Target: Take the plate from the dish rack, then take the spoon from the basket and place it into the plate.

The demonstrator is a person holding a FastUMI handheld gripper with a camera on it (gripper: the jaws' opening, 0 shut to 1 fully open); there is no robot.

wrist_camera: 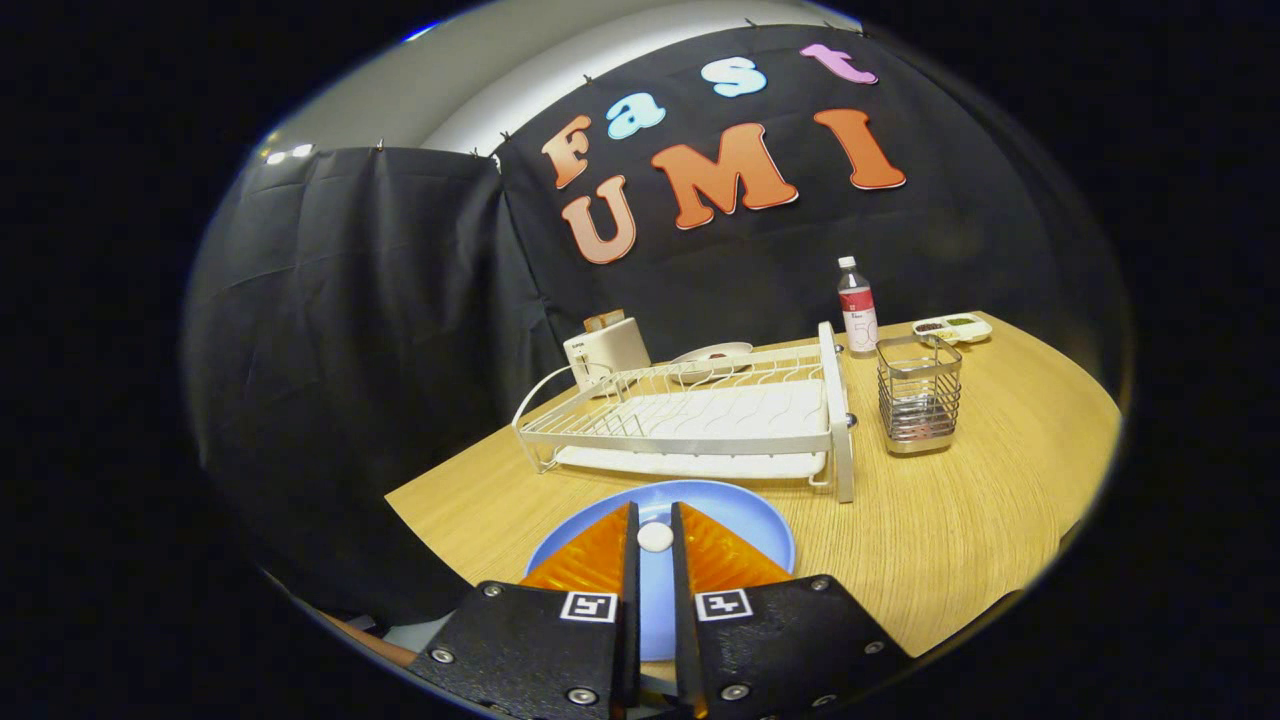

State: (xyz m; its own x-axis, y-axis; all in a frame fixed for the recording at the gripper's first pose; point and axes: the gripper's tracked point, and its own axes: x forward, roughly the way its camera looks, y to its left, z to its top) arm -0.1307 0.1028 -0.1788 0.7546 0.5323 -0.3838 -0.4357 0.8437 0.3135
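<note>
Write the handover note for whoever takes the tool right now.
Tool: fingers nearly closed, pinching a small white piece, most likely the spoon; the rest of it is hidden.
Plate: out of the rack, flat on the table just in front of it, directly under the fingers.
Basket: right of the rack; no spoon seen in it.
Done: plate taken from the rack, spoon apparently taken from the basket.
Left: lower the spoon into the plate and open the fingers.
</note>
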